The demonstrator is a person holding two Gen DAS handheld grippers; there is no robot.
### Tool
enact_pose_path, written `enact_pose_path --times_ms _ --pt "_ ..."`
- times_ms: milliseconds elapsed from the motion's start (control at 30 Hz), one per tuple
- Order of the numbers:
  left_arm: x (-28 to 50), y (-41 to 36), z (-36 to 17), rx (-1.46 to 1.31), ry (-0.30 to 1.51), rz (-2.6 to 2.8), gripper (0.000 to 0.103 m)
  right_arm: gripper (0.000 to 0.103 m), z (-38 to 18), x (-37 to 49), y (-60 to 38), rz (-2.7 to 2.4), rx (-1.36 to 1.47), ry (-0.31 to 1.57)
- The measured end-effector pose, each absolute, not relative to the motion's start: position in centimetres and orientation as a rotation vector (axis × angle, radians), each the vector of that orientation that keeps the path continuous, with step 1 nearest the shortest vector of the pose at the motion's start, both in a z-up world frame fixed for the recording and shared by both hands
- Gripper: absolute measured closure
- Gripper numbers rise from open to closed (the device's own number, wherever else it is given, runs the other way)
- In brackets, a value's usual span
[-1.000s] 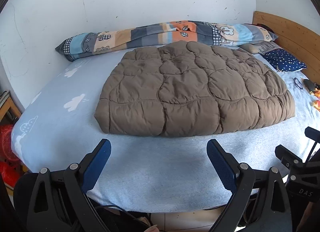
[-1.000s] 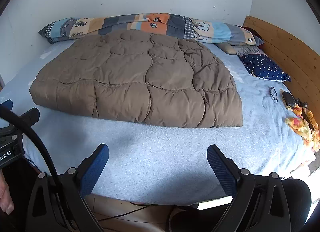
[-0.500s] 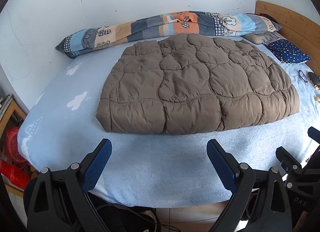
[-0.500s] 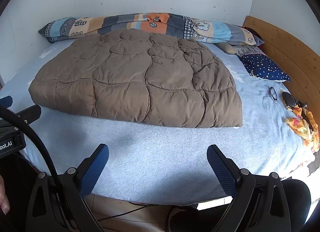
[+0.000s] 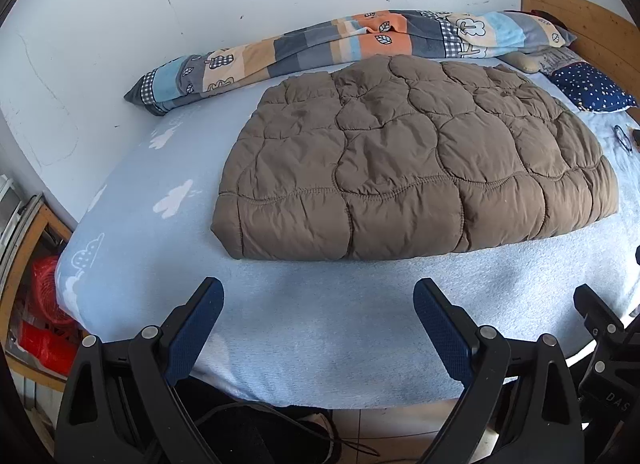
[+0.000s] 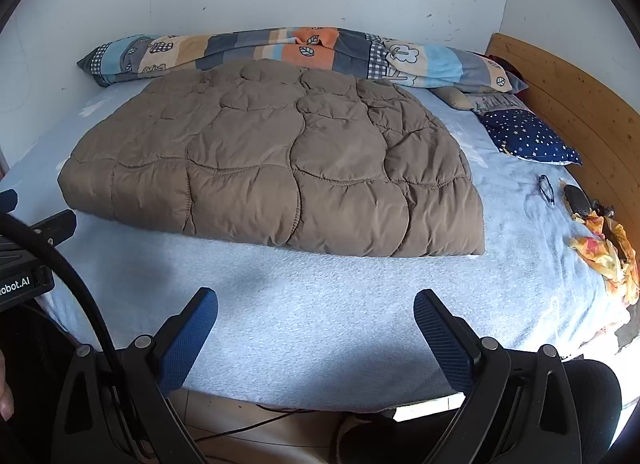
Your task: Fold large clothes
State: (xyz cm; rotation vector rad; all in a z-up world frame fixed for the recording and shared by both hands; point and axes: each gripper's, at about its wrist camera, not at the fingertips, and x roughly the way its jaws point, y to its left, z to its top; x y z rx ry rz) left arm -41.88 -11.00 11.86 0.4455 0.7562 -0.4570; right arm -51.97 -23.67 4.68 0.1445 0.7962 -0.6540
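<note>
My left claw (image 5: 318, 304) is spread wide, holding nothing, hovering over the near edge of the bed (image 5: 320, 328); its blue pads (image 5: 192, 332) touch nothing. My right claw (image 6: 316, 304) is spread just as wide and also bare, over the same edge. The brown quilted jacket (image 5: 412, 168) lies folded flat mid-bed, apart from both claws, with bare blue sheet between. Behind it a patchwork blanket roll (image 6: 296, 50) runs along the wall. Right of the jacket: navy star pillow (image 6: 528, 136), glasses (image 6: 546, 188), yellow cloth (image 6: 608, 252), and wooden headboard (image 6: 568, 96).
</note>
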Motion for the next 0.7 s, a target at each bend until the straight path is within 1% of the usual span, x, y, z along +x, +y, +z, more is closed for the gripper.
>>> enact_pose_path --times_ms 700 --pt "-41.91 -10.93 11.85 0.458 0.758 -0.452 0.007 0.003 4.76 -51.96 -23.53 -0.658 0.141 0.793"
